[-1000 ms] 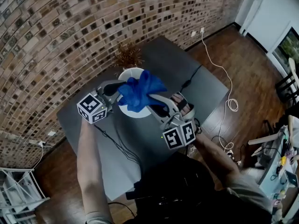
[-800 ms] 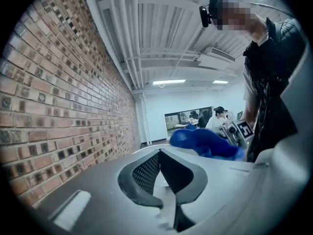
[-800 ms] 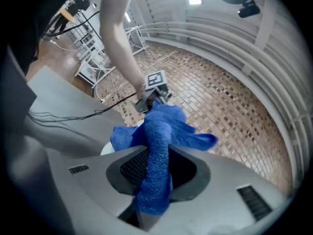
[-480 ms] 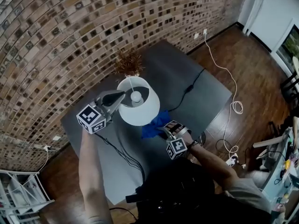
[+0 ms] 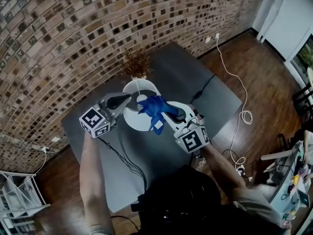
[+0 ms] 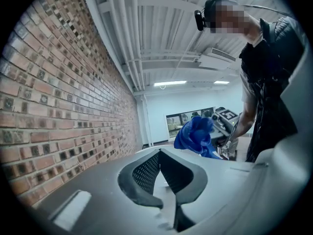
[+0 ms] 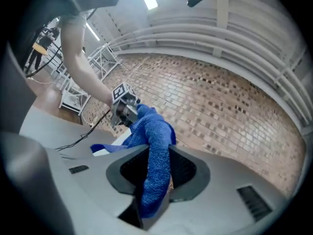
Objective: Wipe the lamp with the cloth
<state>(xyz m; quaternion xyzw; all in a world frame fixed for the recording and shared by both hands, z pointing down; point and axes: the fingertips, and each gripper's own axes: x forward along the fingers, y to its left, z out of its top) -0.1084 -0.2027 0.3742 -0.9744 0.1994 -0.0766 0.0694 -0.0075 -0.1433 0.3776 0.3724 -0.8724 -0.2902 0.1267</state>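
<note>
The lamp's white shade stands in the middle of the grey table. My left gripper is shut with its tips on the shade's left rim, and a strip of white shows between its pads. The blue cloth lies bunched over the right side of the shade's top. It is held there by my right gripper, which is shut on it. In the right gripper view the cloth runs out between the jaws towards the left gripper. The cloth also shows beyond the rim in the left gripper view.
A dried brown plant stands just behind the lamp by the brick wall. A black cord runs over the table towards me. A white cable lies on the wooden floor at the right, and a white rack stands at the lower left.
The right gripper and cloth dropped from the shade's top to its lower right side, then came back up onto the top. The left gripper has stayed at the rim.
</note>
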